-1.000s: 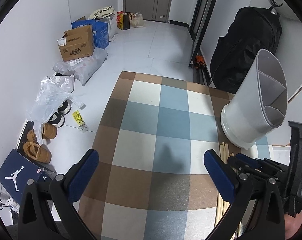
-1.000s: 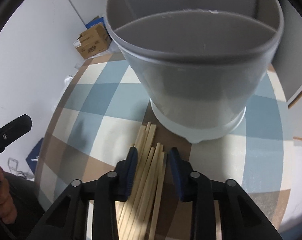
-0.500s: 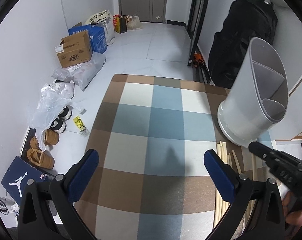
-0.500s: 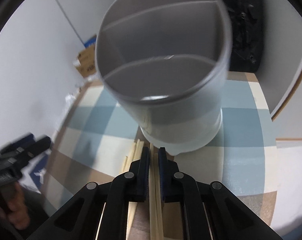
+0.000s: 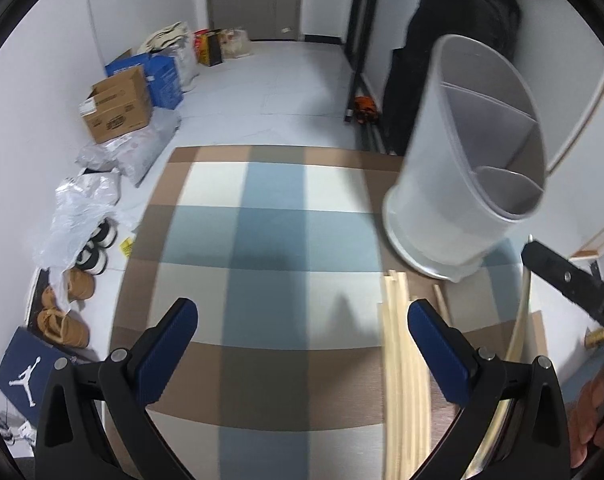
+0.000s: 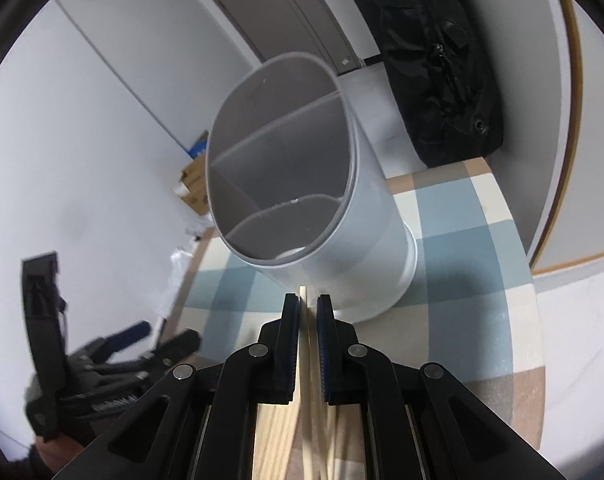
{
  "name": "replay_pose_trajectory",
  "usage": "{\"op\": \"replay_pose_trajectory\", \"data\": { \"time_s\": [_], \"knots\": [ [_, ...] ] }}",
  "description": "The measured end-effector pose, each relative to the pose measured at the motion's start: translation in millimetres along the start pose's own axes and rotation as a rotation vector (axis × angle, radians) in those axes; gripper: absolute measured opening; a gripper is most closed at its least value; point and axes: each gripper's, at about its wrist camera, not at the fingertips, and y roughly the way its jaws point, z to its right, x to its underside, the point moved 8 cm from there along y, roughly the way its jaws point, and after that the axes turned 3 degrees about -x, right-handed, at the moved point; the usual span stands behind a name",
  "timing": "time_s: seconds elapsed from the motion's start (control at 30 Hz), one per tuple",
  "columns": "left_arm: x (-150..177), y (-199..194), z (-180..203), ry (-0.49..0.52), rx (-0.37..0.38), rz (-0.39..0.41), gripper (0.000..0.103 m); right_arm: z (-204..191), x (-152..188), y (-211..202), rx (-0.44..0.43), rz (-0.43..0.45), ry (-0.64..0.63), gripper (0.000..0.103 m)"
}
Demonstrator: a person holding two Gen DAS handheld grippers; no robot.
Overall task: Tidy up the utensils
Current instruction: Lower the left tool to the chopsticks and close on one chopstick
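Right tongs (image 6: 307, 305) are clamped nearly shut on pale wooden chopsticks (image 6: 303, 294). Only a short tip pokes out ahead of the pads, so can't tell if it's one stick or two. Rest of the held shaft runs back under the tongs body and blurs out. More sticks below are a smeary mess, can't count them.

Holder (image 6: 302, 200) sits just ahead of the right tongs on the checked counter (image 6: 461, 240). It's a white-grey tub w/ slanted rim and dividers making three slots; inside looks grey, bottom mostly hidden by the walls.

Left tongs (image 5: 302, 320) are wide open w/ nothing between the blue pads, hanging over the counter. Pile of loose sticks (image 5: 397, 340) lies right by the right-hand pad, partly covered by that finger and cut off at the bottom edge. Holder (image 5: 453, 184) is ahead and to the right of the left tongs.

In the left cam, the right tongs' body is just a dark bar at the far right edge, w/ a bit of hand (image 5: 589, 408) cut off by the rim.
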Motion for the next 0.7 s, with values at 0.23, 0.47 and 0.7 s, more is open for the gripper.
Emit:
{"op": "replay_pose_trajectory", "data": {
  "time_s": [0.23, 0.47, 0.7],
  "knots": [
    [10.5, 12.8, 25.3, 0.090, 0.041, -0.049, 0.102, 11.2, 18.2, 19.5, 0.108, -0.082, 0.010, 0.008],
    [9.5, 28.8, 38.7, 0.139, 0.070, -0.121, 0.082, 20.8, 21.0, 23.5, 0.111, -0.091, 0.059, 0.008],
    [14.2, 50.7, 50.5, 0.170, 0.058, -0.215, 0.057, 33.0, 28.0, 34.3, 0.142, -0.139, 0.116, 0.008]
  ]
}}
